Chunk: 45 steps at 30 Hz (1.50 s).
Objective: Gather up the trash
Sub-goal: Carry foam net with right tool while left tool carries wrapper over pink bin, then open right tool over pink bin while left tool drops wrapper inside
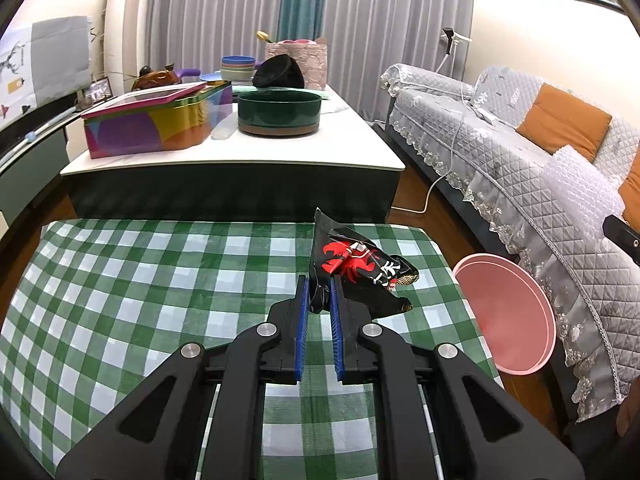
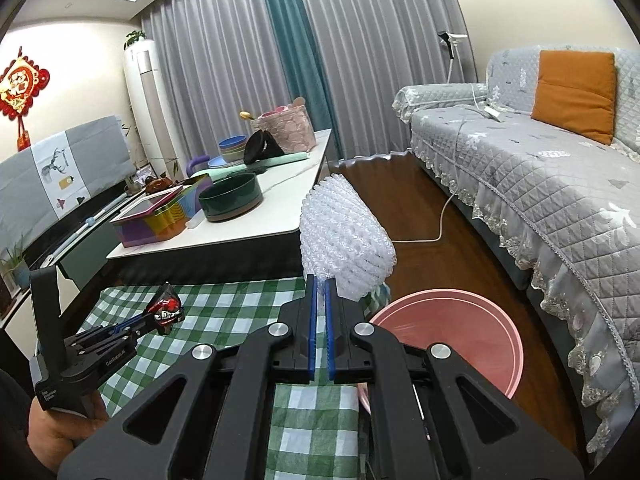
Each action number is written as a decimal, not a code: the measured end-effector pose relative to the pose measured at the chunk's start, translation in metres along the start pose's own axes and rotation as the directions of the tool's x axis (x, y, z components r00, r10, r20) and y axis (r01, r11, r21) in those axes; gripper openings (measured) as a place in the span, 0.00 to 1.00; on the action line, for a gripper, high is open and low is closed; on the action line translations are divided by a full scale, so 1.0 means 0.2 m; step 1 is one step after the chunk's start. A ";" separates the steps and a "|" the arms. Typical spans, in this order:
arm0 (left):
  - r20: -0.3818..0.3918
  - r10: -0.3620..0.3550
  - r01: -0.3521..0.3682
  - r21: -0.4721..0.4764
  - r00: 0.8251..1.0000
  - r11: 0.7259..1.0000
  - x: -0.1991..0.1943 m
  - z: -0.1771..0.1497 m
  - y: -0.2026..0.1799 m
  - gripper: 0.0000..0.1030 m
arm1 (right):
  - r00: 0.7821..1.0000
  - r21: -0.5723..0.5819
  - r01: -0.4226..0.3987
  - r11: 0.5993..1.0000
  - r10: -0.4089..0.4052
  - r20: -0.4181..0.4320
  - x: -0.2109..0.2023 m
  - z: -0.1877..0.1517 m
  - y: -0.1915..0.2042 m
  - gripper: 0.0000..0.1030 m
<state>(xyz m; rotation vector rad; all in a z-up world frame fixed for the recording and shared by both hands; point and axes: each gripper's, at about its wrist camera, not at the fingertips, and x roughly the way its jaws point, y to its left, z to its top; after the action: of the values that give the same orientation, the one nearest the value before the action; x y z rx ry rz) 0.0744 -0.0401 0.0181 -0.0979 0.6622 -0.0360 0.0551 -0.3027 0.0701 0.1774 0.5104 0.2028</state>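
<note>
- The left tool [image 1: 319, 294] is clenched on a crumpled black snack wrapper [image 1: 358, 276] with a red crab print; its blue ribbed pads [image 1: 303, 312] pinch the wrapper's lower left corner, and the pinched part is hidden between them.
- The wrapper is held up above the green-and-white checked cloth [image 1: 160, 280] covering the near surface; whether its lower edge touches the cloth cannot be told.
- The right tool [image 2: 321, 292] is clenched on a sheet of clear bubble wrap [image 2: 344, 232], which fans up toward 12 o'clock and hides part of the floor behind.
- In the right wrist view the left tool shows small at 9 o'clock, its printed label too small to read.
- A round pink basin [image 2: 480, 328] of smooth plastic sits just beside the cloth's edge at 3 o'clock, its near rim cut off by the right tool's body.
- Farther, at 11 o'clock, a white surface [image 1: 352, 120] carries a colourful tin [image 1: 160, 124], a dark green round bowl [image 1: 280, 114] and stacked bowls [image 1: 238, 67].
- A grey quilted sofa [image 2: 540, 176] with an orange cushion [image 2: 572, 96] runs along at 2 o'clock.
- Grey curtains [image 1: 380, 20] hang at the back.
</note>
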 end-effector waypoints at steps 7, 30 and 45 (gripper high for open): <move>-0.011 -0.022 0.023 0.018 1.000 1.000 0.03 -0.01 -0.07 0.10 | 1.000 0.013 0.024 1.000 -0.025 0.001 0.00 0.00 -0.06 0.04; -0.053 -0.114 0.118 0.090 0.992 0.989 0.18 0.00 -0.39 0.10 | 0.994 0.070 0.106 0.992 -0.104 -0.023 0.10 0.01 -0.29 0.04; -0.090 -0.169 0.181 0.147 0.982 0.972 0.35 0.01 -0.64 0.10 | 0.990 0.118 0.141 0.983 -0.137 -0.038 0.20 0.02 -0.43 0.04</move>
<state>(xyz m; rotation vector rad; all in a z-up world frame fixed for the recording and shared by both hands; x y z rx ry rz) 0.1300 -0.1713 -0.0096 -0.0045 0.7242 -0.2620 0.1048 -0.3771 0.0365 0.2553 0.5628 0.0382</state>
